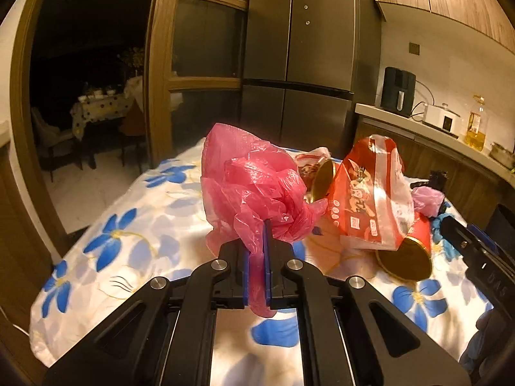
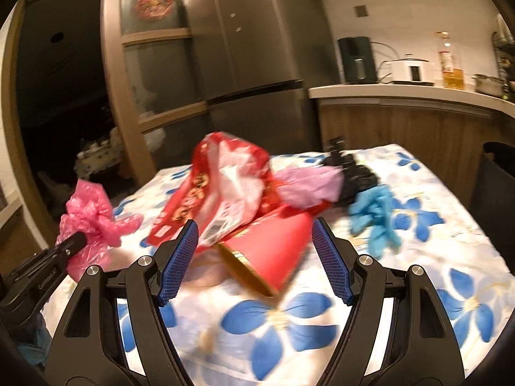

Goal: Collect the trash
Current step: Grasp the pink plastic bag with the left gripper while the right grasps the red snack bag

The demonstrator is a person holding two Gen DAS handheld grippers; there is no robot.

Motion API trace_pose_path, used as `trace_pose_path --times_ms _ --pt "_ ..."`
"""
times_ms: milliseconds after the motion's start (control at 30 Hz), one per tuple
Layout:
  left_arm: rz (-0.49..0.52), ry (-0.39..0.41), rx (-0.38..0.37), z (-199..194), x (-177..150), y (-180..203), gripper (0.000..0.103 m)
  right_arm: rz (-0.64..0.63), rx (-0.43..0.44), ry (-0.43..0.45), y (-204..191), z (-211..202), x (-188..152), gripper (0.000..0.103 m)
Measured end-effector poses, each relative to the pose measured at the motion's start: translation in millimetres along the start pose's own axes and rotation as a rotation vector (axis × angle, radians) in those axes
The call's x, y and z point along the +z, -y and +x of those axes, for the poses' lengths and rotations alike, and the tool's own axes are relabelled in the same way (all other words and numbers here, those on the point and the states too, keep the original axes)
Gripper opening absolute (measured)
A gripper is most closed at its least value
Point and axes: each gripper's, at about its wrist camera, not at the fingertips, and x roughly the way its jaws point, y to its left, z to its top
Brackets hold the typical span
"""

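Left gripper clenched on a crumpled pink plastic bag bunched just beyond its fingertips, above the floral tablecloth; right gripper released, jaws spread, a red cylindrical can lying between and just ahead of them.
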Motion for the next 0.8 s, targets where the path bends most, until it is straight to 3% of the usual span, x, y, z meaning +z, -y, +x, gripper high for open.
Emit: trace_pose_path --times_ms 333,533,633,700,800 --pt "0.011 -0.003 -0.011 4.3 1.9 -2.1 0.007 -0.022 0.008 0.009 -24.0 32.6 21.8 0.071" --pt "0.024 -0.005 -0.026 9.1 2.4 -1.9 0.007 -0.003 0.012 -0.052 -25.8 65.3 29.4 0.051" --pt "0.024 -0.013 -0.029 12.4 1.6 -2.6 0.007 0.005 0.03 -0.086 -26.5 73.5 25.9 0.033" --pt "0.023 -0.021 -0.03 14.5 1.4 -3.9 0.007 -0.005 0.038 -0.1 -28.0 75.7 22.7 0.013" --pt "0.024 -0.027 -0.033 16.3 1.4 -1.1 0.007 -0.019 0.053 -0.096 -30.9 73.5 19.4 0.008"
